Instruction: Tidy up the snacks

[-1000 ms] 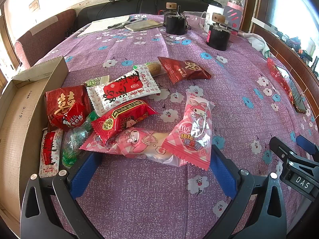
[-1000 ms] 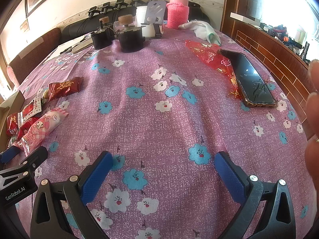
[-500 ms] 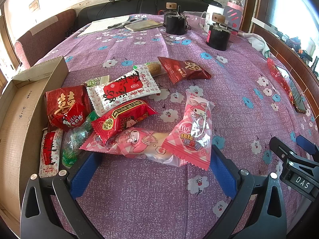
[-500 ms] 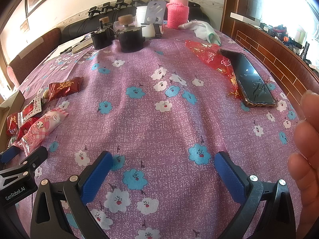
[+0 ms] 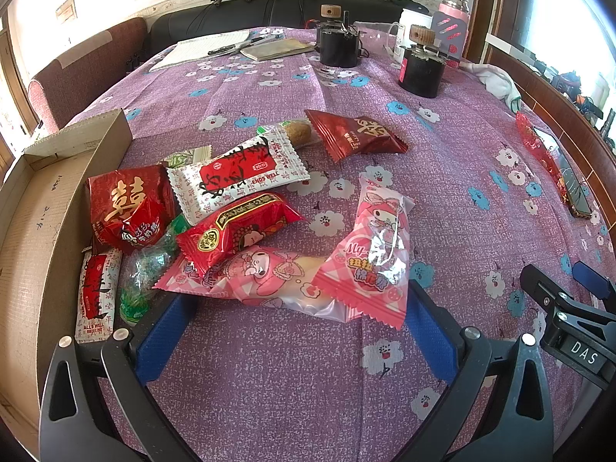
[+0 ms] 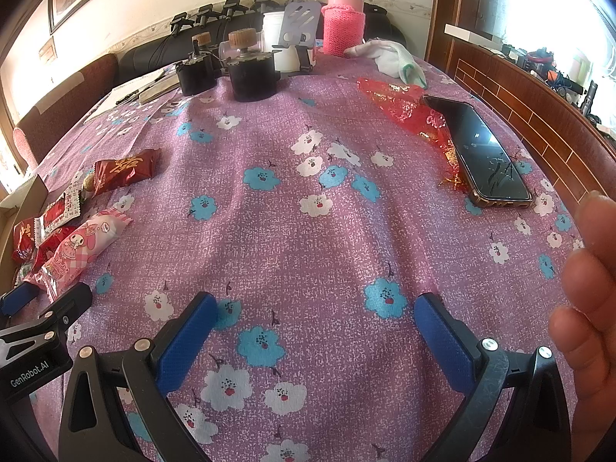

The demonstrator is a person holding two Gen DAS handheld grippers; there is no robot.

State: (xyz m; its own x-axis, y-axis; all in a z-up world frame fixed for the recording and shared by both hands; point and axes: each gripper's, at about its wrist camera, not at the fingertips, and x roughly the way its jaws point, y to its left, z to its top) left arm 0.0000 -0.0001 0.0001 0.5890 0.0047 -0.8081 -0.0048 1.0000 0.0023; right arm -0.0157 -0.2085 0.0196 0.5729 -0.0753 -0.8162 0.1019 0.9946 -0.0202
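Several snack packets lie in a heap on the purple flowered tablecloth. In the left wrist view two pink cartoon packets (image 5: 369, 254) (image 5: 265, 277) lie nearest, just ahead of my open left gripper (image 5: 296, 327). Behind them are a red packet (image 5: 238, 227), a white-and-red packet (image 5: 238, 171), a red bag with a gold character (image 5: 123, 208) and a dark red packet (image 5: 354, 134). An open cardboard box (image 5: 38, 211) stands at the left beside the heap. My right gripper (image 6: 313, 327) is open over bare cloth, with the pink packet (image 6: 81, 246) far to its left.
A phone (image 6: 481, 154) on red wrapping (image 6: 404, 104) lies at the right near the wooden table rim. Two black jars (image 5: 419, 69) (image 5: 338, 42), a pink bottle (image 6: 342, 23), a white cloth (image 6: 396, 57) and papers (image 5: 200, 48) stand at the back. A hand (image 6: 581, 308) shows at the right edge.
Both grippers stay still. The hand at the right edge of the right wrist view has come further into the picture.
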